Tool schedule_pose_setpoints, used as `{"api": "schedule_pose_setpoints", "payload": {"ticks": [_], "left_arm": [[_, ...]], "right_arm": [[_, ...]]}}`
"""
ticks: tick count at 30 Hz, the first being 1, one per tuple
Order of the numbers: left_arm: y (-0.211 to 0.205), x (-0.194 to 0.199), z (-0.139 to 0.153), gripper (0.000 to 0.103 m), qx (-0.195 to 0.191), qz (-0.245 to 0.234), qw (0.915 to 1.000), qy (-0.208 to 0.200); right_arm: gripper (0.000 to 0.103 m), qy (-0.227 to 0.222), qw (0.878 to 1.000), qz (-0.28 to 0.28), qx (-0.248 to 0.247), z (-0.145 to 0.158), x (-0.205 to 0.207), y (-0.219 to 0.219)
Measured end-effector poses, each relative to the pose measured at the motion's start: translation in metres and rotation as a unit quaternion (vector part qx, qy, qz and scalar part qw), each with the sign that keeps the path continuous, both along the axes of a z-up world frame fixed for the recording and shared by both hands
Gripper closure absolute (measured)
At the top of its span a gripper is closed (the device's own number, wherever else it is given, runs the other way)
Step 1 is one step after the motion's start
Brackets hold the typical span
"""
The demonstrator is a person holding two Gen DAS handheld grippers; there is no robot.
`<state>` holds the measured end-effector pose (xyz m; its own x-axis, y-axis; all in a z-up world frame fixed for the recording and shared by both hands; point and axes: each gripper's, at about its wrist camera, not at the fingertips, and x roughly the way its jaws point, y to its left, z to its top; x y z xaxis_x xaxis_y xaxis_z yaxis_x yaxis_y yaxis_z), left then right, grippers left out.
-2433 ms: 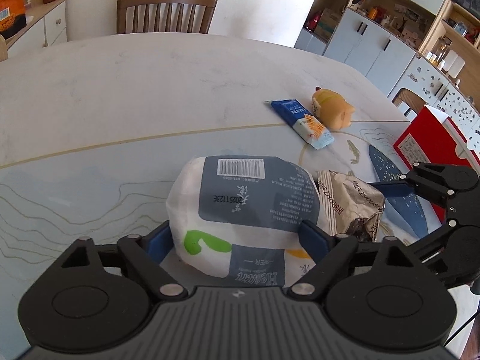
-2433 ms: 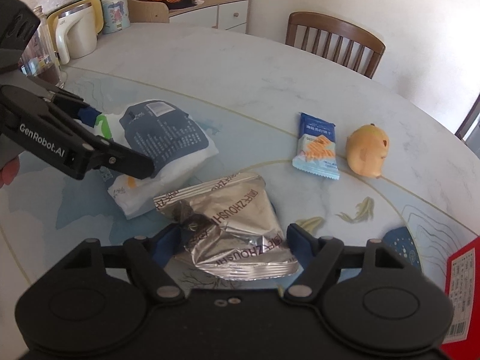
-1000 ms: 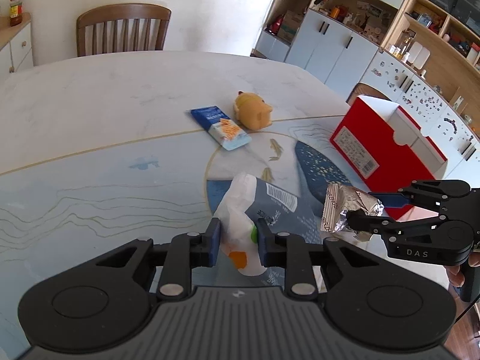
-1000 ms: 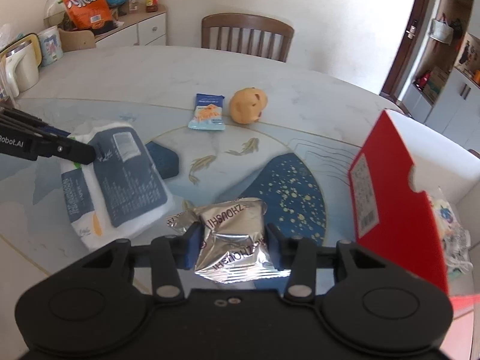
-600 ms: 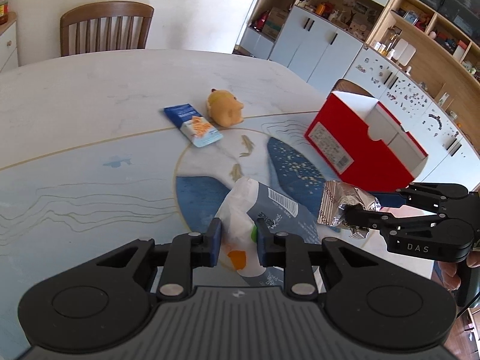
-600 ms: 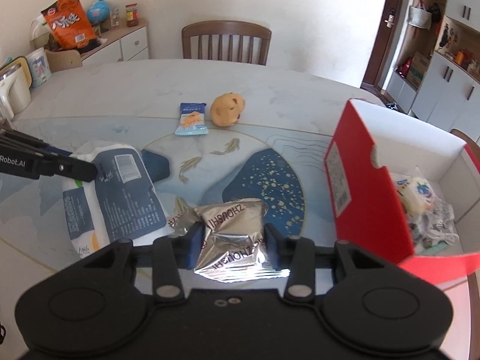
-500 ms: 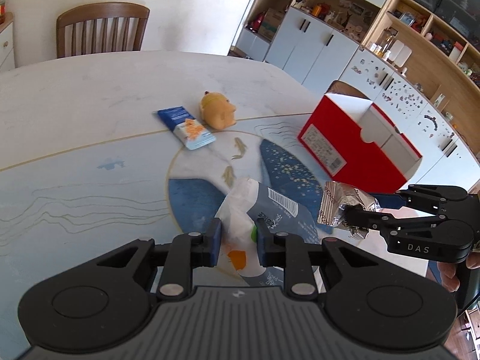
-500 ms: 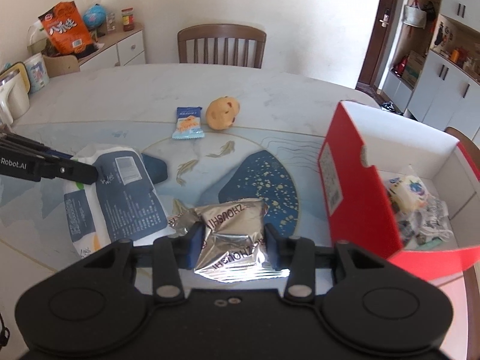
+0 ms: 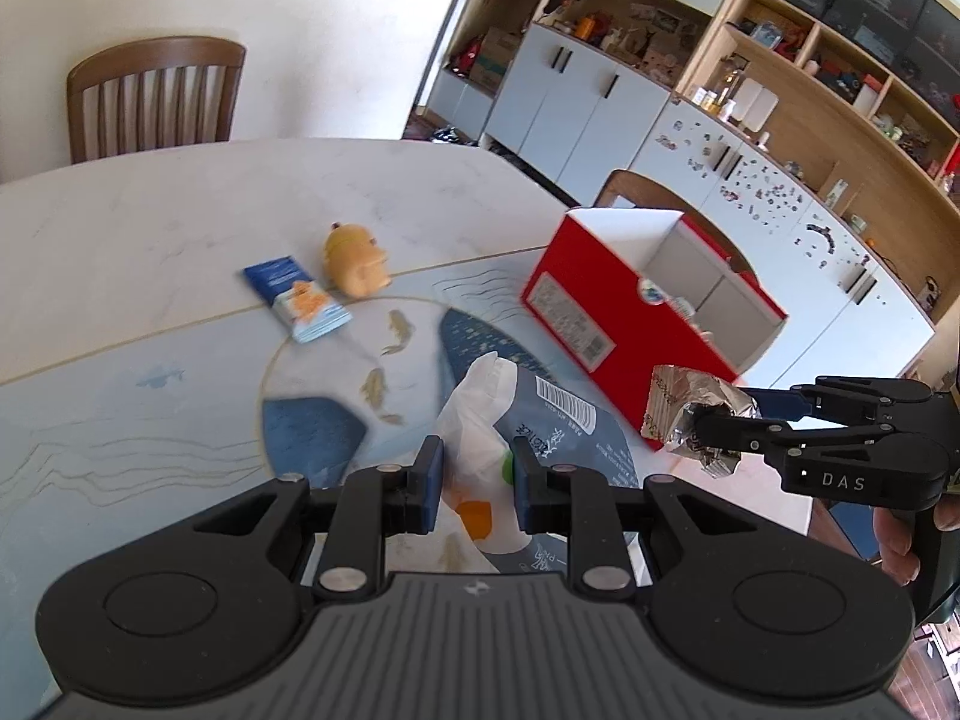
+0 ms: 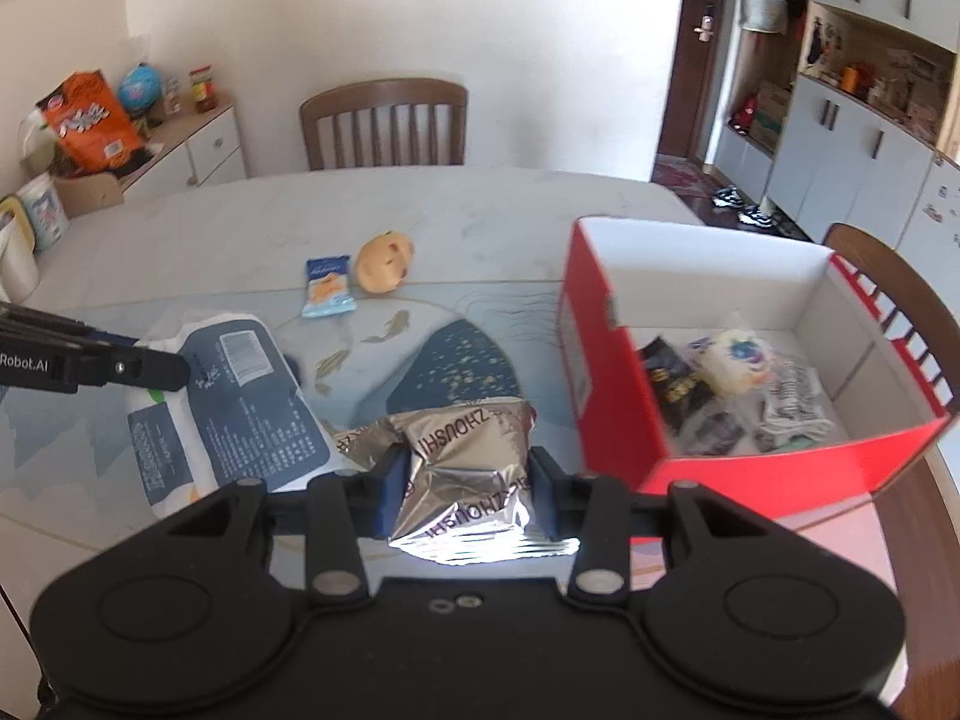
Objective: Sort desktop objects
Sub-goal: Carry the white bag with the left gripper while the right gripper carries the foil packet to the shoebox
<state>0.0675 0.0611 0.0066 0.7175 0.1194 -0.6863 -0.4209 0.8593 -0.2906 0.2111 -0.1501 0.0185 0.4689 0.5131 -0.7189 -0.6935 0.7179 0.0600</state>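
Two packets lifted over the bench
Left gripper (image 9: 474, 480) jaws clenched on white bag (image 9: 528, 420); right gripper (image 10: 462, 489) jaws clenched on foil packet (image 10: 465, 468), red box (image 10: 612, 372) at two o'clock.

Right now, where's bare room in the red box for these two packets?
Free: the red box floor along its far white wall, behind the round white packet. Crowded: the near half, filled with dark wrappers. On the table, bare marble lies beyond the blue snack packet.

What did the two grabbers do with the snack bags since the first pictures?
Both jaws closed: the left gripper pinched the white and blue bag, the right gripper squeezed the silver packet. Both were lifted off the table and carried toward the red box. The blue snack packet and yellow toy stayed put.
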Motion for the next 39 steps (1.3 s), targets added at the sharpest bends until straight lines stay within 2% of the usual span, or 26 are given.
{"api": "schedule_pose_setpoints", "payload": {"ticks": [15, 39], "left_arm": [[-0.035, 0.050, 0.028, 0.081, 0.000, -0.037, 0.9987, -0.035], [-0.079, 0.179, 0.037, 0.081, 0.011, -0.024, 0.9987, -0.044]], "right_arm": [[0.062, -0.017, 0.999, -0.040, 0.032, 0.032, 0.023, -0.060], [0.062, -0.037, 0.998, -0.035, 0.034, 0.024, 0.140, -0.130]]}}
